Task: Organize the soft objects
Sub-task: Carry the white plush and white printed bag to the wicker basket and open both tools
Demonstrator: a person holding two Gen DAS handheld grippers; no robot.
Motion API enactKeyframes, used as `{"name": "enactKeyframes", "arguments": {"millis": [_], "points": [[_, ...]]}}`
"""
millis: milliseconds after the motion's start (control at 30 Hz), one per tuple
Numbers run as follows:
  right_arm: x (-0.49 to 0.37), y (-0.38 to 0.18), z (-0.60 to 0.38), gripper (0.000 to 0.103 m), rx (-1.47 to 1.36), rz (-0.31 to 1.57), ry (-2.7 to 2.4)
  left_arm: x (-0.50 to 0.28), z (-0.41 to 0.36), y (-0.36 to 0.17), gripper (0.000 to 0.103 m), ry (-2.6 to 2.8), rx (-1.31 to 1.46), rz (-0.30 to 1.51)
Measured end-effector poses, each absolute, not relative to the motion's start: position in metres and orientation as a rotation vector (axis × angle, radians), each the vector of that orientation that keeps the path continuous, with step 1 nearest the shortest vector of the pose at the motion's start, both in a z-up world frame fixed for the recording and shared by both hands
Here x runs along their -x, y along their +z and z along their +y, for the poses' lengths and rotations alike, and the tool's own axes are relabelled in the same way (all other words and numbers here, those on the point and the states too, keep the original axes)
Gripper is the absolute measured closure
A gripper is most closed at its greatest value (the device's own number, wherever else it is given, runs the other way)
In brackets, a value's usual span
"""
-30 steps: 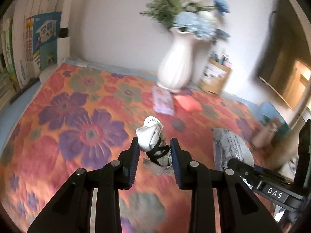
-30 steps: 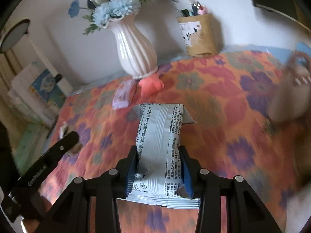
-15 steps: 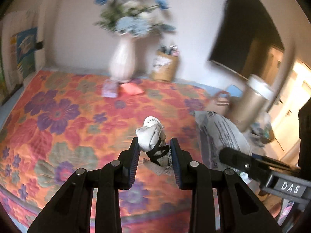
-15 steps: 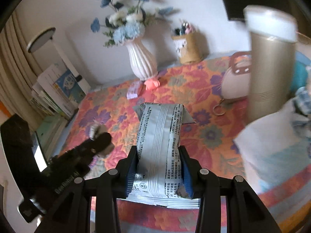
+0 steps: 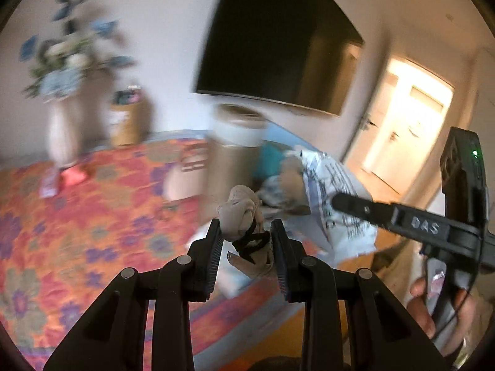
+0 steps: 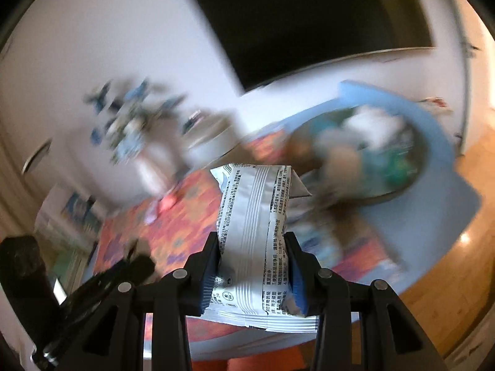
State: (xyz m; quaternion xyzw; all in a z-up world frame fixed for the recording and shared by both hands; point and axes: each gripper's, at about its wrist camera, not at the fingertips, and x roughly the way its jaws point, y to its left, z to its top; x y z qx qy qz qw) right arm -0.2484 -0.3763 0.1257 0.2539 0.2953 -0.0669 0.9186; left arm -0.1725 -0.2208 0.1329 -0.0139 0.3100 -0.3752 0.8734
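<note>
Black plastic fingers with ribbed blue-edged pads frame both views. The left gripper (image 5: 247, 247) is closed narrowly on a small beige fabric bundle (image 5: 243, 216), soft and crumpled, bound with a black cord or strap; what the bundle is cannot be made out. The right gripper (image 6: 253, 266) is clamped on a white crinkled foil-like packet (image 6: 256, 232), which stands up between the pads, its sealed, ridged end hanging below the fingers. The packet carries columns of small black Chinese print, too fine to read, with a string of digits along one seam. In the left wrist view the right gripper (image 5: 349, 204) shows from the side with the packet (image 5: 337, 204) in its grip, and its body bears a label reading "DAS"; part of a hand (image 5: 433, 318) grips its handle at the lower right edge. Both held things hang above the edge of a quilted floral cloth (image 5: 62, 216) in orange, red and purple. Beyond, heavily smeared by blur, stand a pale ribbed vase with blue and white flowers (image 5: 65, 92), a tan pen holder (image 5: 126, 120) and a dark wall screen (image 5: 275, 46). In the right wrist view a blue container (image 6: 433, 142) holds a jumble of soft items too blurred to name.
</note>
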Motion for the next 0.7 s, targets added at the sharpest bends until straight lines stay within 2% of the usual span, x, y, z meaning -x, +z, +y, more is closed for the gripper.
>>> {"name": "enactKeyframes", "arguments": {"millis": [200, 433, 600, 700], "points": [[0.261, 0.142, -0.452, 0.063, -0.556, 0.53, -0.304, 0.165, -0.304, 0.154, 0.075, -0.892, -0.008, 0.65], [0.207, 0.167, -0.528, 0.063, -0.628, 0.454, -0.357, 0.131, -0.388, 0.155, 0.075, -0.765, -0.165, 0.623], [0.126, 0.165, -0.571, 0.063, -0.582, 0.553, -0.338, 0.087, -0.419, 0.142, 0.075, -0.735, -0.132, 0.67], [0.088, 0.152, -0.587, 0.063, -0.574, 0.633, -0.312, 0.079, -0.431, 0.134, 0.074, -0.72, -0.14, 0.615]]}}
